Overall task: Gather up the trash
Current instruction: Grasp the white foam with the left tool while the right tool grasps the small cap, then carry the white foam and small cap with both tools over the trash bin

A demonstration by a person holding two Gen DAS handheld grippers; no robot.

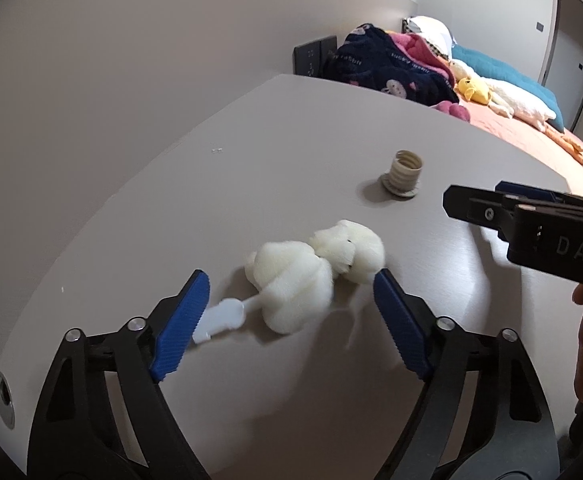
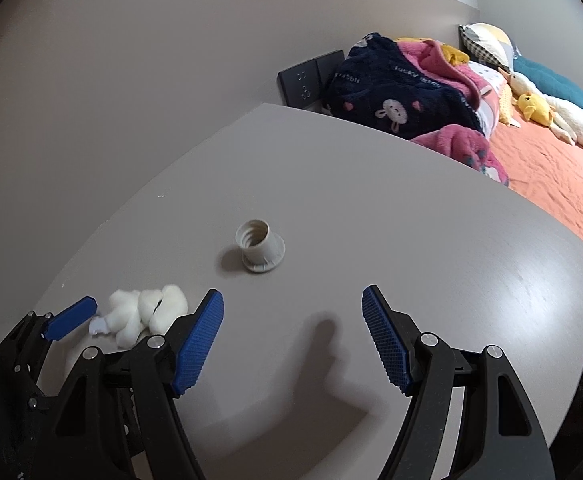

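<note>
A white cotton wad [image 1: 287, 284] with a white plastic tab [image 1: 223, 318] lies on the grey table [image 1: 291, 140]. My left gripper [image 1: 291, 276] is open and straddles the wad, its left pad beside the tab and its right pad at the wad's edge. A beige threaded plastic socket [image 1: 401, 174] stands upright farther back. My right gripper [image 2: 292, 294] hangs open over bare table with nothing between its fingers, the socket [image 2: 259, 250] ahead of it to the left. The wad [image 2: 147, 312] shows at its lower left, next to one blue left finger [image 2: 71, 318].
A bed with an orange sheet [image 2: 551, 168] borders the table on the right, piled with a navy and pink blanket [image 2: 403, 92] and plush toys [image 2: 535, 108]. Black wall sockets [image 2: 307, 80] sit behind the table. A cable hole [image 1: 3, 396] is at the table's near left edge.
</note>
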